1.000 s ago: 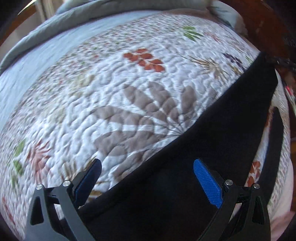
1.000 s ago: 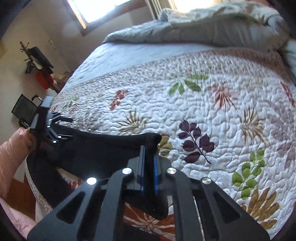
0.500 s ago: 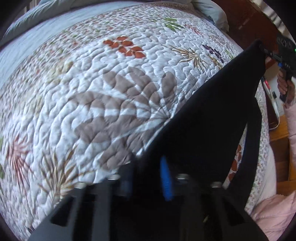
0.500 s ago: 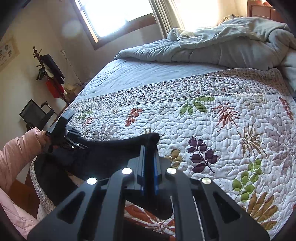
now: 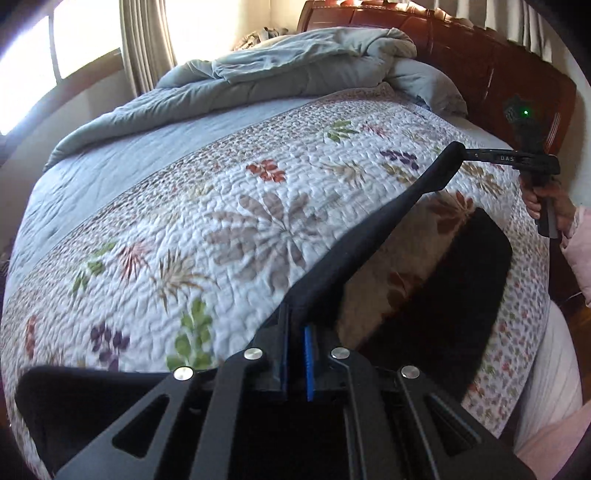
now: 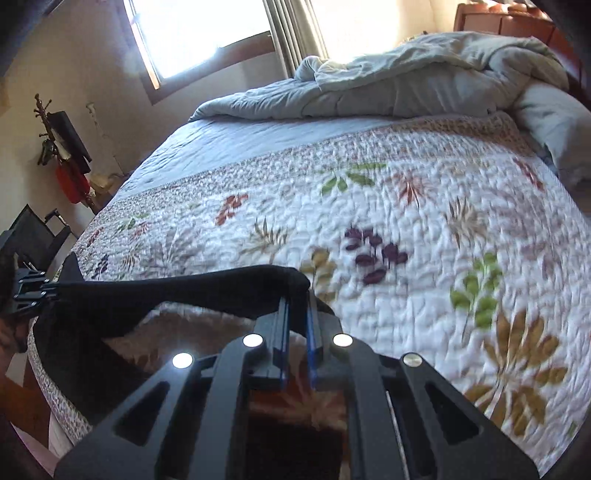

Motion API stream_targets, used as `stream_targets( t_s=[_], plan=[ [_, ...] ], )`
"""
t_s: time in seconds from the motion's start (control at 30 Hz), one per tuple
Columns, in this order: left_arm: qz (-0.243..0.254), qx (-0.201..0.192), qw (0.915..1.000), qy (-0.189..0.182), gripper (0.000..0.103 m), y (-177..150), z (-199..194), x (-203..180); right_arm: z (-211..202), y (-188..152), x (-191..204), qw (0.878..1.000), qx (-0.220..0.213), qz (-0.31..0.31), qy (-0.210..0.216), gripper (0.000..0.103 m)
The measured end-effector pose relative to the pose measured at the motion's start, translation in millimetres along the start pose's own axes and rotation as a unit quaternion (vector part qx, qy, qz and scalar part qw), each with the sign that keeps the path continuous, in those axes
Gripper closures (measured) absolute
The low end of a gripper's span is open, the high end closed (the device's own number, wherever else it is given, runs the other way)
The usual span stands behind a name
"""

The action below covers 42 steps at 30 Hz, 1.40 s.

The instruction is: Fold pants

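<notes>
Two grippers hold one pair of black pants stretched above a flowered quilt on a bed. In the left wrist view, the left gripper sits nearest, at 6 o'clock, its blue-padded fingers pressed together and pinching an edge of the dark cloth. From there the fabric runs as a taut band toward 2 o'clock, lifted clear of the quilt, with a looser dark part hanging below it at 4 o'clock. At the far end of the band the right gripper pinches the other corner, and a hand in a pink sleeve grips its handle at 3 o'clock.

In the right wrist view, the right gripper is at 6 o'clock with its fingers closed on a bunched fold of the pants. The band stretches toward 9 o'clock, where the left gripper clamps it at the bed's edge. Farther off, toward 12 o'clock, a plain grey sheet covers the bed, and beyond it lies a rumpled grey comforter. A dark wooden headboard stands at 1 o'clock in the left view, and a bright window shows at 11 o'clock in the right view.
</notes>
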<state>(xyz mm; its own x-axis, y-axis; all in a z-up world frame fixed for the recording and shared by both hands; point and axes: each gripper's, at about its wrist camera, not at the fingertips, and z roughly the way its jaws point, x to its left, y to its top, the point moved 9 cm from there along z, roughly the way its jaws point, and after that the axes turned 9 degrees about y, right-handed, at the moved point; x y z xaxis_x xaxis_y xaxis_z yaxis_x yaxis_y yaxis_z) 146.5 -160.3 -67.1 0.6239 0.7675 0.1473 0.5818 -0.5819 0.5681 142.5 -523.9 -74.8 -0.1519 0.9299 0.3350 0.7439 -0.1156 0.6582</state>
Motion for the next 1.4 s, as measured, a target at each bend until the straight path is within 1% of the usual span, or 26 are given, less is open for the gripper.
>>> stream_targets(
  t_s=[0.07,0.13,0.2,0.33,0.43,0.5,0.53,0.57,0.6,0.63,0.67,0.73,0.8,0.87,0.9,0.97,1.03,1.07,1.1,1.13,1.17,1.23,1.27,1.33,1.4],
  plan=[
    [0.003,-0.001,1.0000,0.006,0.096,-18,-11,-14,-6,-24,5,1.000,0.003,0.003,-0.009,0.096],
    [-0.002,0.000,1.0000,0.001,0.096,-37,-22,-30,-16,-49,8,0.999,0.007,0.000,-0.032,0.096],
    [-0.005,0.007,0.9999,-0.006,0.096,-59,-29,-50,-27,-66,8,0.999,0.007,0.007,-0.046,0.096],
    [-0.022,0.039,0.9989,-0.014,0.096,-102,-22,-83,-43,-104,3,0.997,0.020,0.028,-0.069,0.096],
    [-0.037,0.052,0.9979,-0.011,0.096,-124,-12,-96,-47,-131,-1,0.995,0.040,0.049,-0.076,0.094],
    [-0.063,0.066,0.9958,-0.007,0.096,-134,0,-95,-41,-151,-7,0.991,0.077,0.057,-0.092,0.090],
    [-0.075,0.072,0.9945,-0.009,0.096,-137,6,-93,-39,-158,-9,0.988,0.096,0.056,-0.105,0.084],
    [-0.084,0.077,0.9935,-0.009,0.096,-139,11,-92,-40,-162,-9,0.986,0.107,0.054,-0.114,0.071],
    [-0.092,0.076,0.9928,-0.008,0.095,-140,13,-91,-42,-164,-7,0.985,0.112,0.055,-0.116,0.066],
    [-0.095,0.076,0.9925,-0.008,0.095,-139,14,-91,-46,-164,-5,0.986,0.109,0.060,-0.112,0.060],
    [-0.096,0.076,0.9924,-0.008,0.095,-139,14,-91,-51,-162,-1,0.988,0.095,0.078,-0.096,0.059],
    [-0.102,0.075,0.9919,-0.010,0.095,-139,13,-89,-59,-159,7,0.988,0.077,0.126,-0.044,0.058],
    [-0.111,0.077,0.9907,-0.014,0.095,-138,14,-87,-60,-156,18,0.983,0.059,0.175,0.012,0.052],
    [-0.119,0.079,0.9896,-0.016,0.094,-137,14,-86,-50,-156,33,0.975,0.064,0.204,0.061,0.049],
    [-0.122,0.079,0.9892,-0.017,0.094,-137,14,-86,-43,-157,38,0.973,0.070,0.211,0.070,0.047],
    [-0.126,0.080,0.9886,-0.017,0.094,-136,15,-84,-27,-160,40,0.969,0.085,0.225,0.063,0.043],
    [-0.127,0.081,0.9885,-0.016,0.094,-136,15,-85,-15,-158,37,0.962,0.079,0.252,0.072,0.042],
    [-0.127,0.081,0.9884,-0.016,0.094,-136,14,-85,-9,-156,31,0.954,0.071,0.280,0.081,0.044],
    [-0.128,0.082,0.9883,-0.016,0.094,-136,14,-85,-3,-157,25,0.948,0.072,0.301,0.079,0.053],
    [-0.130,0.083,0.9880,-0.016,0.094,-136,14,-84,2,-156,20,0.944,0.073,0.313,0.076,0.077],
    [-0.132,0.083,0.9877,-0.017,0.094,-136,13,-84,4,-153,17,0.942,0.072,0.318,0.077,0.095],
    [-0.138,0.081,0.9871,-0.015,0.094,-134,8,-83,0,-145,23,0.942,0.060,0.317,0.093,0.098],
    [-0.137,0.074,0.9877,-0.013,0.093,-131,2,-84,-8,-137,26,0.947,0.049,0.304,0.092,0.098],
    [-0.128,0.060,0.9899,-0.010,0.090,-128,-7,-86,-24,-131,32,0.956,0.039,0.282,0.069,0.098],
    [-0.113,0.049,0.9924,0.002,0.089,-125,-13,-91,-32,-134,30,0.957,0.044,0.283,0.049,0.098]
  ],
)
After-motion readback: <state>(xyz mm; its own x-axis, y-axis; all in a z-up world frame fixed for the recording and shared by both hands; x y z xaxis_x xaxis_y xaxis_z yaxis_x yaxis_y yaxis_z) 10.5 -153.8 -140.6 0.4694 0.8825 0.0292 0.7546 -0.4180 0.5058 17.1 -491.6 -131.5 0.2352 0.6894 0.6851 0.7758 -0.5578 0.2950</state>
